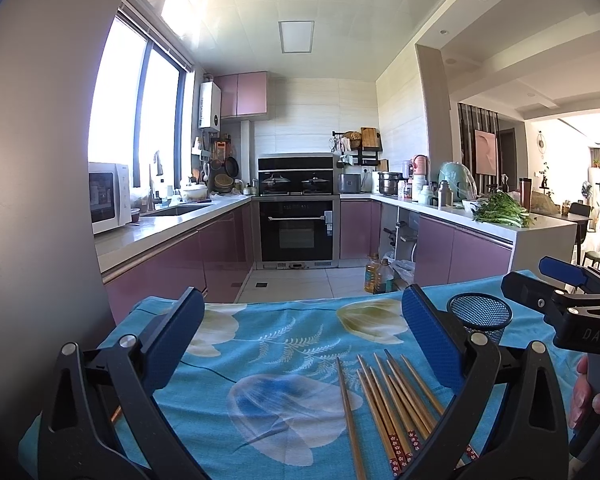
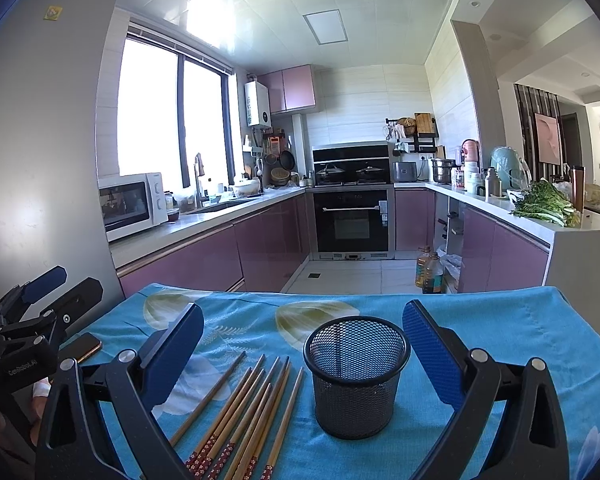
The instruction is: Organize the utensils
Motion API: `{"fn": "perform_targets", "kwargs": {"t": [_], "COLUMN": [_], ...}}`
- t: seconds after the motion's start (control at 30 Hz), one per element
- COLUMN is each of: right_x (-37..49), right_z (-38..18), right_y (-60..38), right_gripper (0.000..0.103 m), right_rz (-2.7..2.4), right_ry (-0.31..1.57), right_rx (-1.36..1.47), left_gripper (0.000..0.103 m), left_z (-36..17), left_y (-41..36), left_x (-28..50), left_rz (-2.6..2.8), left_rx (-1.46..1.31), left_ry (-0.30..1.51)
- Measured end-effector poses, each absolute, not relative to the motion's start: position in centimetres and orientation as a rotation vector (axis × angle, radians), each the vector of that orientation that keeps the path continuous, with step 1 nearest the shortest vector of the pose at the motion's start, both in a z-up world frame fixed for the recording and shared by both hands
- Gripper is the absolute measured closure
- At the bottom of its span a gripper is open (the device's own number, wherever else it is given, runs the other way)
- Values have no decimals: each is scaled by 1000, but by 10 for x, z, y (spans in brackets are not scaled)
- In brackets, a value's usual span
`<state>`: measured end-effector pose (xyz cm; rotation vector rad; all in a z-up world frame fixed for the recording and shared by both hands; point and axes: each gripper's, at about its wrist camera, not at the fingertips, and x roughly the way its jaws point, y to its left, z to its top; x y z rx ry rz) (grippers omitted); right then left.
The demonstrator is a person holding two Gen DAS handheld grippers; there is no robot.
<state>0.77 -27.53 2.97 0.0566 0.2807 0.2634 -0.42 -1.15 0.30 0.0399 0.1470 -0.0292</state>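
Starting at the far left of the right wrist view: a phone (image 2: 85,347) lying flat on the blue floral tablecloth (image 2: 500,312), just beside the left gripper (image 2: 48,284) — seemingly parked clear of the working patch.

Moving right in the left wrist view: left gripper (image 1: 300,344) hovering above the cloth with jaws spread wide and nothing between them, probably waiting for a turn. One stray chopstick (image 1: 349,416) lying a little apart from the rest, then the main bundle of chopsticks (image 1: 396,404) fanned loosely on the cloth, plain tips aimed away and the red patterned ends nearest the cameras. Looking laid out side by side so that single sticks can be pinched off, though a few are overlapping.

Continuing right in the right wrist view: chopsticks (image 2: 244,420) resting just left of the mesh cup (image 2: 356,376), not touching it as far as can be told. Cup standing upright, empty, mouth open — evidently the holder meant to be receiving the sticks, and sitting near enough to keep each carry brief.

Right gripper (image 2: 302,352) framing the cup, jaws held apart and gripping nothing; its right pad passing beside the cup's rim. Right gripper (image 1: 560,280) also showing at the edge of the left wrist view, with part of a hand (image 1: 592,392) below it.

Judging by the lay: sorting not yet begun, every stick out on the cloth.
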Motion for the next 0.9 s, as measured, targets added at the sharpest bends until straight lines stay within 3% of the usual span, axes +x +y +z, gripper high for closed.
{"fn": "perform_targets", "kwargs": {"t": [0.23,0.47,0.53,0.73,0.9], "right_x": [7,8,13,38,53], "right_z": [28,-5,-18,-58,-67], "right_y": [-273,-256,-253,-257,-250], "right_gripper": [7,9,19,52,62], "right_rz": [322,409,413,389,375], "right_ry": [330,516,582,791,855], "right_rx": [43,-53,-68,-16,-25], "left_gripper": [6,6,6,23,35], "left_z": [-6,-25,-34,-64,-87], "left_y": [-14,-15,-18,-22,-27], "left_x": [7,29,37,60,79], "left_rz": [-57,-107,-121,-190,-232], "left_rx": [64,123,148,172,181], "left_ry": [206,362,423,572,673]}}
